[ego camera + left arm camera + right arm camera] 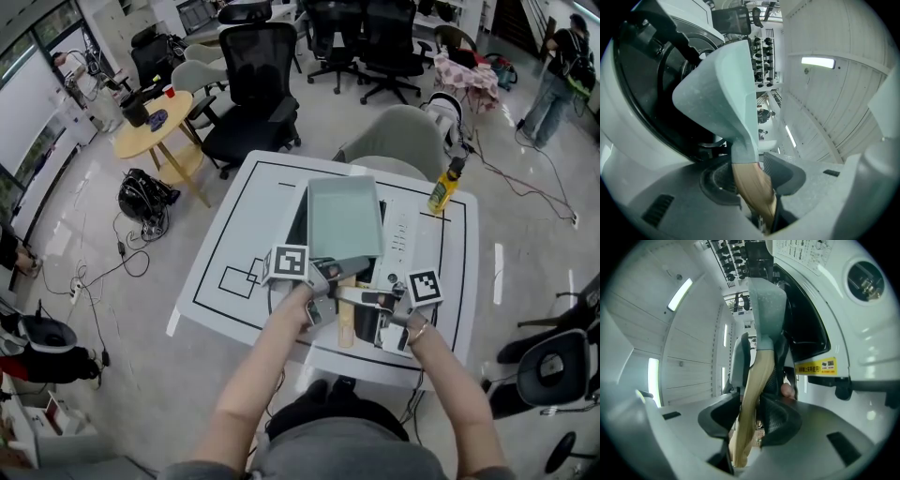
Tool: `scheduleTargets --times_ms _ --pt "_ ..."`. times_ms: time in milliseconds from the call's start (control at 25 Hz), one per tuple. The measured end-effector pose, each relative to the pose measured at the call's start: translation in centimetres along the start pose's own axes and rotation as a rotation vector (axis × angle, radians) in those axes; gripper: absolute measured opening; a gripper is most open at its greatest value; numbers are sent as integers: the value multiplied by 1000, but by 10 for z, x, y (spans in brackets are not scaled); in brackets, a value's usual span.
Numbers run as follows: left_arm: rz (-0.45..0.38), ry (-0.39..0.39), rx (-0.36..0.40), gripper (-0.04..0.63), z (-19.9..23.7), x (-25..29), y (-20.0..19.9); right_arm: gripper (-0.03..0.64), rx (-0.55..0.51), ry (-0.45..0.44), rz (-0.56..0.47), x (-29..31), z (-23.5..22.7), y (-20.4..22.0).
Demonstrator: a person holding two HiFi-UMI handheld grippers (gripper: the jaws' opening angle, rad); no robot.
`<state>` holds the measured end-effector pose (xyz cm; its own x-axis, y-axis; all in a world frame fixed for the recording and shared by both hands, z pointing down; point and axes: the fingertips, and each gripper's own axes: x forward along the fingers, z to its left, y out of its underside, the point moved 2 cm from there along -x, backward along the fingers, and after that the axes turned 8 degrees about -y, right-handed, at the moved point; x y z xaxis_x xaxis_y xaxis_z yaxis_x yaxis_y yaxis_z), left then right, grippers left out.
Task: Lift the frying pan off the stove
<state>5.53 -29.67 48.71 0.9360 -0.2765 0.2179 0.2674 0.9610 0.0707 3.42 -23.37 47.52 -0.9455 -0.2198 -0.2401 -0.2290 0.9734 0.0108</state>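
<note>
A square pale green frying pan [345, 217] with a wooden handle [347, 314] is over the black hob of a white stove [405, 240]. Both grippers grip the handle from the near side. My left gripper [323, 281] holds it close to the pan, and my right gripper [370, 305] holds it further back. In the left gripper view the handle [752, 187] runs between the pads up to the pan [726, 89]. In the right gripper view the pads clamp the handle [750, 404] below the pan [768, 310]. I cannot tell whether the pan's base touches the hob.
The stove stands on a white table [234, 225] marked with black lines. A yellow bottle [442, 187] stands at the table's far right corner. A grey chair [403, 141] sits behind the table, with office chairs and a round wooden table [155, 127] beyond. A yellow label [815, 366] marks the stove's side.
</note>
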Motion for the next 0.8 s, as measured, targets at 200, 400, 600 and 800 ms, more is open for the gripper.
scheduleTargets --times_ms 200,400,600,800 --pt "-2 -4 5 152 -1 -1 -1 123 6 20 -8 1 -1 -1" --pt "-11 -6 2 152 0 1 -3 120 1 36 -28 0 -2 -3" --pt "-6 0 6 152 1 0 -2 118 -15 41 -39 0 -2 -2" --pt "0 -9 41 152 0 1 0 118 -41 56 -35 0 -4 0"
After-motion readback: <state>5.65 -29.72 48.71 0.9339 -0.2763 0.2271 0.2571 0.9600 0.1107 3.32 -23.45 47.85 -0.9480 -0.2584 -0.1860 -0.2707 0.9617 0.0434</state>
